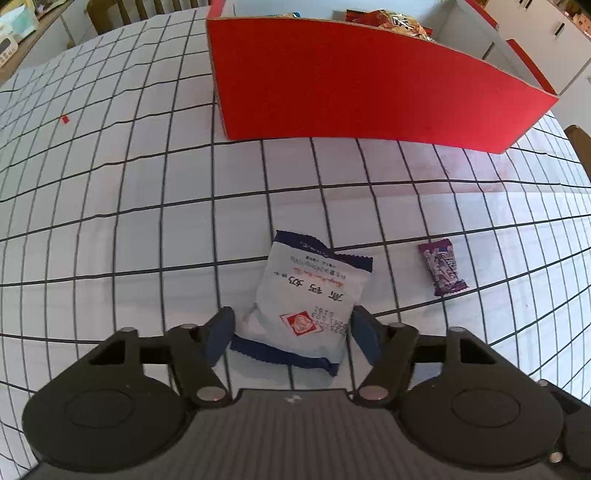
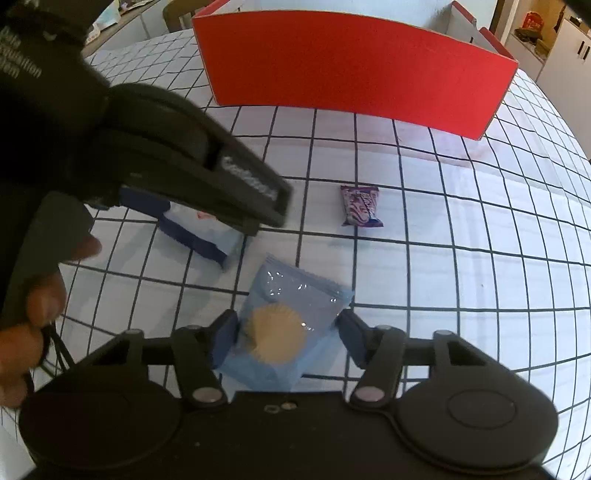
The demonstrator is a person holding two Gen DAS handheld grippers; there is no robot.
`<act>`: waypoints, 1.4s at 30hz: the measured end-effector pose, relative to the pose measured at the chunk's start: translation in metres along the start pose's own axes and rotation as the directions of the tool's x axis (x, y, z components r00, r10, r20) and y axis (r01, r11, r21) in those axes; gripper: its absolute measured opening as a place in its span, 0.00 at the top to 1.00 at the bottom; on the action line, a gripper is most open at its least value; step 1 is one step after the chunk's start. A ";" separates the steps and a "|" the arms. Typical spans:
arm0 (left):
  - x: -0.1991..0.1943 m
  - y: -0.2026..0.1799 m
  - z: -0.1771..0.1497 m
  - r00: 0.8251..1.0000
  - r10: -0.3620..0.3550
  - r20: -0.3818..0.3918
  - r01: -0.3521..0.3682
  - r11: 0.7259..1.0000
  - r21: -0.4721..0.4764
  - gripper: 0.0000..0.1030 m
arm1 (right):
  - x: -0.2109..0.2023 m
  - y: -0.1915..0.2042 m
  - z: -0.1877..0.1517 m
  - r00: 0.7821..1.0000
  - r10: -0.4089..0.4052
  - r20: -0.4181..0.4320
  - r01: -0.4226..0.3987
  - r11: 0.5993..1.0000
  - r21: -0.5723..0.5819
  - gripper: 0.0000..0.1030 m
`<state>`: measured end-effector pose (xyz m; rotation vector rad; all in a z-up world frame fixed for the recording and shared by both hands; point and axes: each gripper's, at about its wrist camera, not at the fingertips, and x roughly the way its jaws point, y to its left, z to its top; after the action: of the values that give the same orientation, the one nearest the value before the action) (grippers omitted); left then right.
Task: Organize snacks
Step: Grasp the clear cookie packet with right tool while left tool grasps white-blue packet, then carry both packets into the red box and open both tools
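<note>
I count three loose snacks on the bench: one white packet (image 1: 306,299) with dark blue ends and a red emblem, one pale blue packet (image 2: 291,325) with a round fluted cake showing through it, and one small purple candy bar (image 1: 443,267). Behind them stands one red box (image 1: 362,92) with white inner walls, and at least one orange-red bag (image 1: 391,20) shows above its rim.

The bench carries a white cloth (image 1: 110,184) with a black grid, and one tiny red scrap (image 1: 65,119) lies on it far to the left. Around the bench I see wooden chair backs, white cabinets and a cluttered shelf.

The white packet lies flat between the fingers of my left gripper (image 1: 293,334), its near end under the gripper body. The left pad (image 1: 218,336) touches or nearly touches the packet's edge, and the right pad sits at its other edge; I cannot tell whether they press yet. The jaws stand at a middling width.

The pale blue packet lies between the fingers of my right gripper (image 2: 288,341), also at a middling width, both pads right at the wrapper's sides, though whether they press I cannot tell. From that camera my left gripper and my hand (image 2: 33,314) on its handle fill the left side, over the white packet. The purple bar lies apart from both grippers, between them and the red box.
</note>
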<state>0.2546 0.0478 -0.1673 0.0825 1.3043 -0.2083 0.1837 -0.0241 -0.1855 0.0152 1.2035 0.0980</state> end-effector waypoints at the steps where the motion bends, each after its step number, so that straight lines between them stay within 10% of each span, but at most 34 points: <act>1: -0.001 0.000 -0.001 1.000 0.002 0.000 -0.002 1.000 -0.003 0.36 | -0.001 -0.003 -0.002 1.000 0.002 0.002 -0.002 1.000 0.001 0.46; 24: -0.066 0.073 -0.035 0.996 -0.047 0.077 0.063 0.975 -0.215 0.41 | -0.059 -0.084 0.011 0.992 0.042 0.121 -0.049 0.997 0.058 0.54; 42: -0.174 0.006 0.038 0.956 -0.049 0.291 0.078 0.993 -0.088 0.41 | -0.130 -0.100 0.095 0.945 0.108 0.309 -0.114 0.993 0.004 0.54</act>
<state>0.2485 0.0658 0.0096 -0.0728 1.0245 -0.2024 0.2332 -0.1305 -0.0367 0.1142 0.8898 0.1748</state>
